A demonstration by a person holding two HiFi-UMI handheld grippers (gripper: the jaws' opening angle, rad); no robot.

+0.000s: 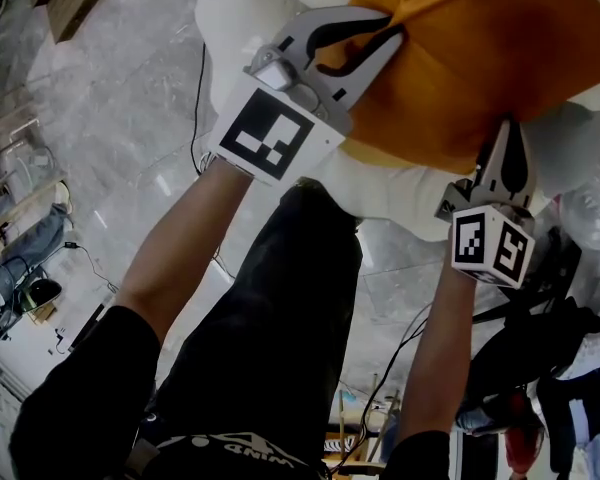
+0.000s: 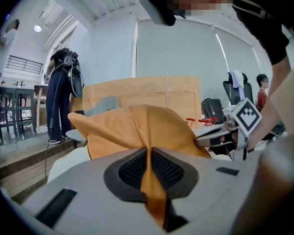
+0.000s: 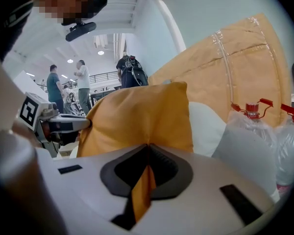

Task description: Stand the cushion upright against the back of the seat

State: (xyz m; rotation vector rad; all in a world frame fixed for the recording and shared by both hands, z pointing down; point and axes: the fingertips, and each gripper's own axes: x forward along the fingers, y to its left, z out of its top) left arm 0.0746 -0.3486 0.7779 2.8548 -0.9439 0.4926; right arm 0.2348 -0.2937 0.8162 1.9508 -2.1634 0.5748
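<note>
Orange cushion (image 1: 480, 68) lies over the white seat (image 1: 235, 13), gathered between both grippers and not yet upright; whether it rests on the seat cannot be told. Left gripper (image 1: 378, 40) has its fingers closed on a thin fold of the cover, and right gripper (image 1: 511, 138) pinches another fold likewise. Judged risks: both holds take fabric only, so a fold may slip free and the cushion sag or drop. Uneven lifting could twist it. Bottles (image 3: 250, 141) close beside could be knocked.
</note>
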